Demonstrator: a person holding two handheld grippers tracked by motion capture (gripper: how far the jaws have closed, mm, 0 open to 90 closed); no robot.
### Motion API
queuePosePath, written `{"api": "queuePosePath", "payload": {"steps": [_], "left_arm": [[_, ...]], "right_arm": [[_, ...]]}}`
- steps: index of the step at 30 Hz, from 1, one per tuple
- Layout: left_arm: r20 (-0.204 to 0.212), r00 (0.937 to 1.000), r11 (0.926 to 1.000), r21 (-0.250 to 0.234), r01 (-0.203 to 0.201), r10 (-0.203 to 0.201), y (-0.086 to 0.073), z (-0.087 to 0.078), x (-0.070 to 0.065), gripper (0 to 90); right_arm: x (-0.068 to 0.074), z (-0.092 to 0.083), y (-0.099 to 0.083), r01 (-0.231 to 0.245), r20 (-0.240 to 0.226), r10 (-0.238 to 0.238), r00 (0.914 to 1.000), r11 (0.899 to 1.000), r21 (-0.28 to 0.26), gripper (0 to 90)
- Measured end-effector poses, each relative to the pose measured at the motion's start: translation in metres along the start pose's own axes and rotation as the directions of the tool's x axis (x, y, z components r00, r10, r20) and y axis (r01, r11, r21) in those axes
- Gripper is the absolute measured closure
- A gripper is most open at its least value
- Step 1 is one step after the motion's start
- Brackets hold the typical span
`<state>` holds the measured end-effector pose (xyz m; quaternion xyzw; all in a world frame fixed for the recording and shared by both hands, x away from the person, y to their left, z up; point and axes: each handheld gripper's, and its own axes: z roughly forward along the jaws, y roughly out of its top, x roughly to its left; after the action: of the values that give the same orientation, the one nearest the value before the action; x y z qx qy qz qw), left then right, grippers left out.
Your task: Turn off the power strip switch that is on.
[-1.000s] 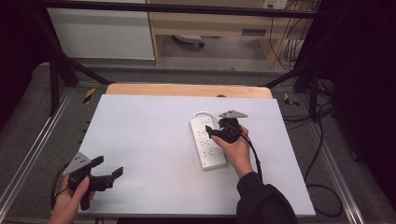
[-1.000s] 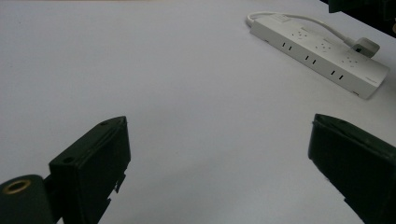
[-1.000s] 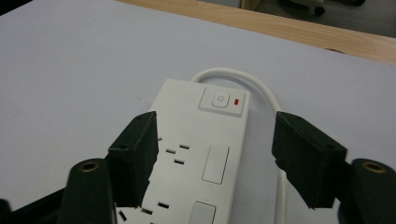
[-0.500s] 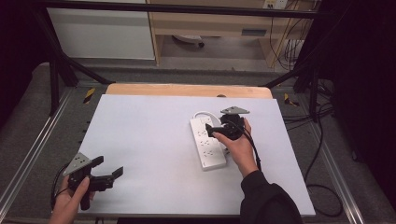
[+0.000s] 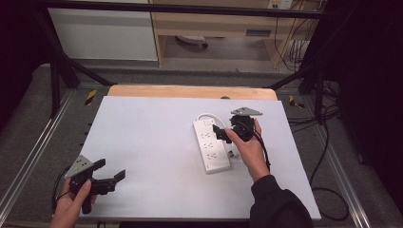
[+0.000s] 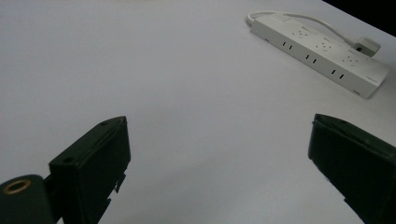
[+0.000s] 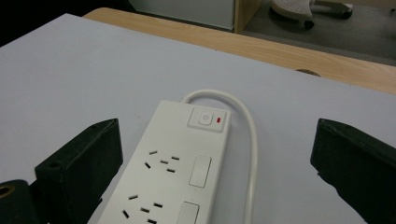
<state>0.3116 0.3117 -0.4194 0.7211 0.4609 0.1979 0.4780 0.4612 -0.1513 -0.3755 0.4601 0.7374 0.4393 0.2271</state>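
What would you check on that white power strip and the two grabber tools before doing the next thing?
1. Right gripper jaws open, having just been opening, nothing between the pads: ok.
2. Right gripper over the power strip, near its switch: ok.
3. Strip lying flat on the table: ok.
4. Cord looping beside the strip, not under the jaws: ok.
5. Left gripper open, apart from the strip: ok.
6. Switch on or off: cannot tell.

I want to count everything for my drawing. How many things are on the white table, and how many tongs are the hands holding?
White power strips: 1
White plugs beside the strip, on its cord: 1
Black tongs: 2, the left tongs and the right tongs
Total: 4
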Motion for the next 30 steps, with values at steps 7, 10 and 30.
{"api": "queuePosePath", "payload": {"steps": [7, 10, 30], "left_arm": [[-0.001, 1.0, 1.0, 0.002, -0.001, 0.001, 0.0, 0.0, 0.0, 5.6], [-0.001, 1.0, 1.0, 0.001, 0.0, 0.0, 0.0, 0.0, 0.0, 5.6], [-0.002, 1.0, 1.0, 0.003, -0.003, 0.003, 0.0, 0.0, 0.0, 5.6]], "right_arm": [[-0.007, -0.015, 0.003, 0.004, -0.009, -0.005, 0.9999, 0.999, -0.042, 3.3], [-0.01, -0.023, 0.004, -0.003, -0.009, 0.002, 1.0, 0.998, -0.067, 3.7], [-0.037, -0.083, 0.0, 0.008, 0.014, -0.005, 0.9999, 0.979, -0.205, 5.6]]}}
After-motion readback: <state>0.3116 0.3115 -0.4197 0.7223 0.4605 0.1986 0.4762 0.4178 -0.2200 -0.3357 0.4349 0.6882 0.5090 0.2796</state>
